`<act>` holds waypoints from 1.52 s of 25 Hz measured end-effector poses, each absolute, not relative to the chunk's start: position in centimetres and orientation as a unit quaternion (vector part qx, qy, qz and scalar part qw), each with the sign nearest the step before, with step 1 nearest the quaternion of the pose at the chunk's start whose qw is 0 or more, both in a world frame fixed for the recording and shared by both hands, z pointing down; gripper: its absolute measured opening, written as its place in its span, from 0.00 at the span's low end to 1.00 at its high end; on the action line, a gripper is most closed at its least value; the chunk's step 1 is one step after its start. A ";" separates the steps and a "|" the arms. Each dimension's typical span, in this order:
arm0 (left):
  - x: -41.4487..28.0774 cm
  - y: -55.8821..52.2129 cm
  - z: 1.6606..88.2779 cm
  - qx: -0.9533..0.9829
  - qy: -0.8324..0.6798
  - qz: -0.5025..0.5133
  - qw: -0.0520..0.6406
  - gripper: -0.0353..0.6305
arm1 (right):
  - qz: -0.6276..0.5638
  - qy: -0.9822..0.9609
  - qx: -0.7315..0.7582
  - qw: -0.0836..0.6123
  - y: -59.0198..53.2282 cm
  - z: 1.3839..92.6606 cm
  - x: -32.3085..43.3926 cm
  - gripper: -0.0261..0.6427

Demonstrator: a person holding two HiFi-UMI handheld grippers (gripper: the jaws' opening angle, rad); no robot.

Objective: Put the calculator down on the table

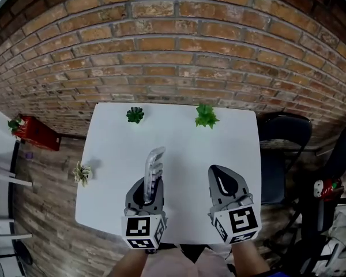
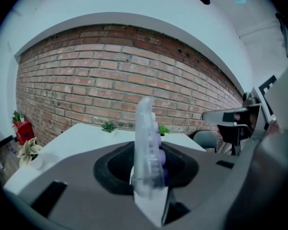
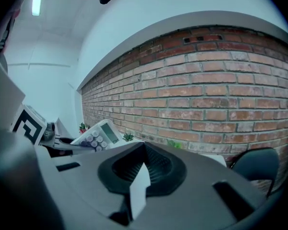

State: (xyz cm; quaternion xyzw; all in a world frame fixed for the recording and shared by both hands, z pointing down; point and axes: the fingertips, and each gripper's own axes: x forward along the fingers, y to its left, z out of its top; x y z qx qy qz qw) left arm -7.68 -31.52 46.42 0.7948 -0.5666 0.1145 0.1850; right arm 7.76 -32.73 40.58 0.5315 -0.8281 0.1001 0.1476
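Note:
A white calculator [image 1: 153,165] with purple keys stands on edge above the white table [image 1: 184,146], its top pointing away from me. My left gripper [image 1: 151,184] is shut on its lower end. In the left gripper view the calculator [image 2: 147,143] rises edge-on out of the jaws of that gripper [image 2: 149,178]. To its right, my right gripper [image 1: 225,182] hangs over the table with its jaws closed together and nothing between them. The right gripper view shows its own closed jaws [image 3: 144,170] and, at the left, the calculator's face [image 3: 99,134] with screen and keys.
Two small green plants [image 1: 135,115] [image 1: 206,116] stand at the table's far edge by the brick wall. A black chair [image 1: 285,133] is at the right of the table. On the floor to the left are a pale potted plant [image 1: 82,172] and a red box [image 1: 36,133].

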 end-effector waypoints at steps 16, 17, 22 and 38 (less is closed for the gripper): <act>-8.3 -32.3 56.3 0.779 -0.537 0.156 0.285 0.26 | 0.132 -0.808 0.543 0.187 -34.4 45.1 8.2 0.04; -8.3 -32.3 56.6 0.778 -0.536 0.155 0.290 0.26 | 0.134 -0.807 0.544 0.189 -34.4 45.3 8.2 0.04; -8.5 -32.4 58.2 0.771 -0.532 0.154 0.315 0.25 | 0.140 -0.804 0.544 0.196 -34.4 46.2 8.3 0.04; -9.0 -32.7 59.4 0.761 -0.536 0.159 0.329 0.27 | 0.147 -0.803 0.545 0.189 -34.5 46.3 8.1 0.04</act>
